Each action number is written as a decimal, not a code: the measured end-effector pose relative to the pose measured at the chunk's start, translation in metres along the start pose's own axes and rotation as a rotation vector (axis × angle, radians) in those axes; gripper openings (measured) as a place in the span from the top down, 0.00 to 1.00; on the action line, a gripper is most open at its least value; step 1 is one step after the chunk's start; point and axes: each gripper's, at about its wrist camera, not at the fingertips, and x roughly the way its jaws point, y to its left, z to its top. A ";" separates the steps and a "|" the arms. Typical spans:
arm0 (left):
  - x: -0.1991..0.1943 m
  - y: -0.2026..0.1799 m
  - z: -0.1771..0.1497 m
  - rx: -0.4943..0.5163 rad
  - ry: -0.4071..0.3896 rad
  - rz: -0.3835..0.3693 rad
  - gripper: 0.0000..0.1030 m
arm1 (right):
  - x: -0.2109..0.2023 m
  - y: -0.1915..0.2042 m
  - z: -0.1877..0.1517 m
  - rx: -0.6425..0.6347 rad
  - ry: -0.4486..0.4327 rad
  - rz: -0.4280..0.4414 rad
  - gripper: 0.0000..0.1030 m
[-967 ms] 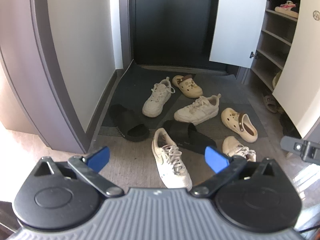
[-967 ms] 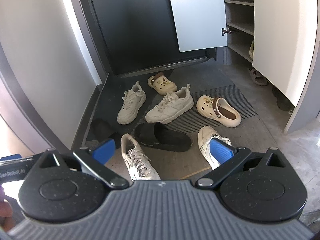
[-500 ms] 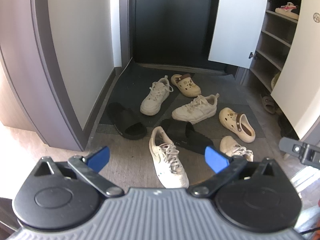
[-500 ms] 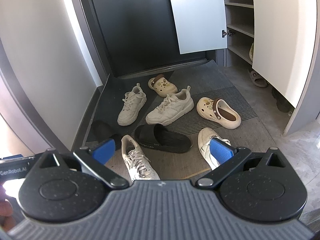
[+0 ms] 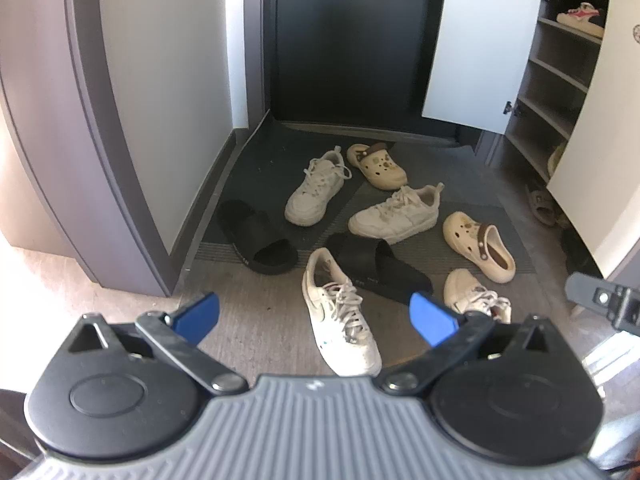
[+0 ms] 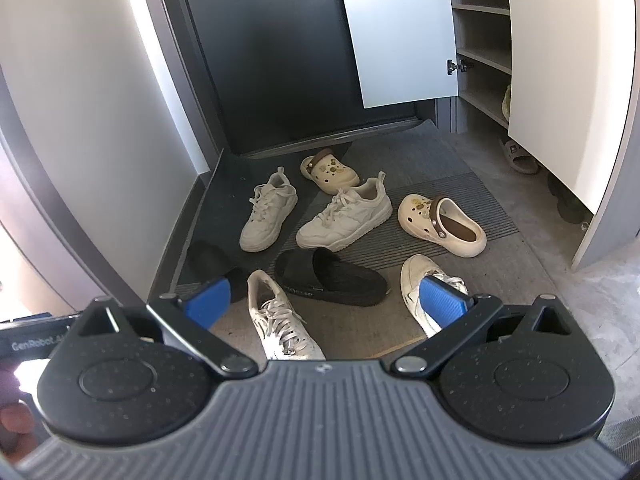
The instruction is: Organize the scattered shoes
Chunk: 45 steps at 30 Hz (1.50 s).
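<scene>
You held both tools above the entry floor with nothing in them: your left gripper (image 5: pixel 314 314) had its blue pads spread wide, and your right gripper (image 6: pixel 326 304) was just as wide.

The shoes lay scattered on the dark doormat (image 5: pixel 460 184) ahead of you. Nearest your left gripper was a white sneaker (image 5: pixel 340 316), its heel touching a black slide (image 5: pixel 378 266). A second black slide (image 5: pixel 258 238) lay at the mat's left edge. Farther back sat two more white sneakers (image 5: pixel 316 194) (image 5: pixel 396 216) and a cream clog (image 5: pixel 376 166) near the dark door (image 5: pixel 348 40). Another cream clog (image 5: pixel 478 246) lay to the right, with a fourth white sneaker (image 6: pixel 418 286) partly hidden behind your right gripper's pad (image 6: pixel 442 302).

The shoe cabinet (image 5: pixel 560 80) stood open at right, a pink-and-white shoe (image 5: pixel 580 20) on an upper shelf.
</scene>
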 end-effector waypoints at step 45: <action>-0.001 0.020 -0.014 -0.086 -0.032 -0.184 0.00 | -0.004 -0.001 0.004 0.062 -0.041 -0.010 0.00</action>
